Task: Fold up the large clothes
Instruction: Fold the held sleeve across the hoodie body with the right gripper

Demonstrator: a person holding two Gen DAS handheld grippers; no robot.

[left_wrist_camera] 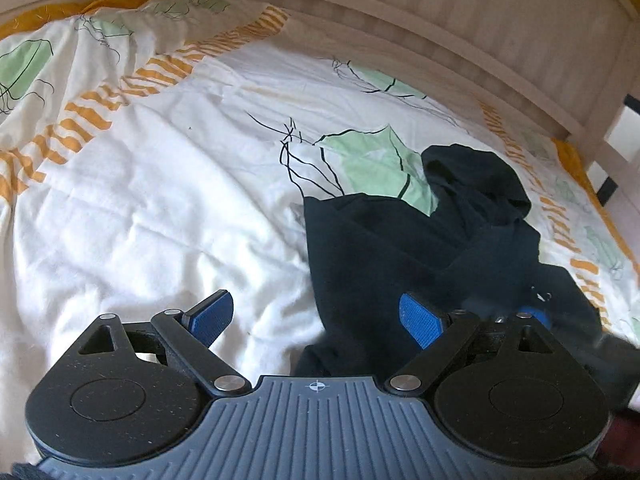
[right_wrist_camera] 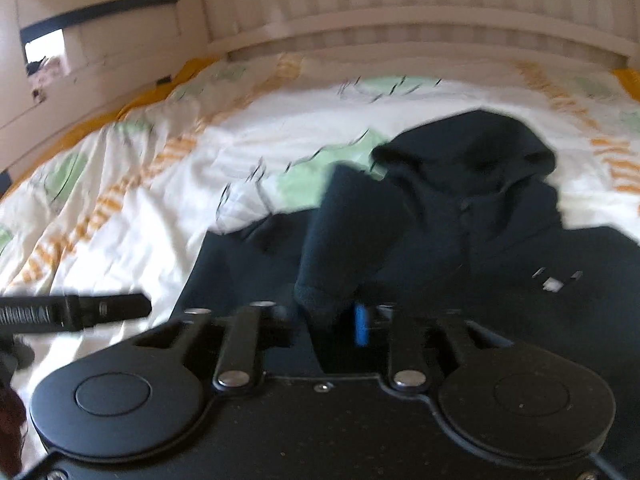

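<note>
The left gripper [left_wrist_camera: 316, 320] hovers with its blue pads wide apart over the near hem of the dark hoodie [left_wrist_camera: 400, 248], the right gripper [right_wrist_camera: 340, 320] pinches a sleeve cuff, and the hoodie's hood lies toward the bed's [left_wrist_camera: 140, 208] far edge.

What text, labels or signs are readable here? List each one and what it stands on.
None can be read.
Pale lettering on the black bar at the left of the right wrist view: too blurred.
Small white mark on the chest of the dark navy hooded sweatshirt: too small and blurred.
</note>
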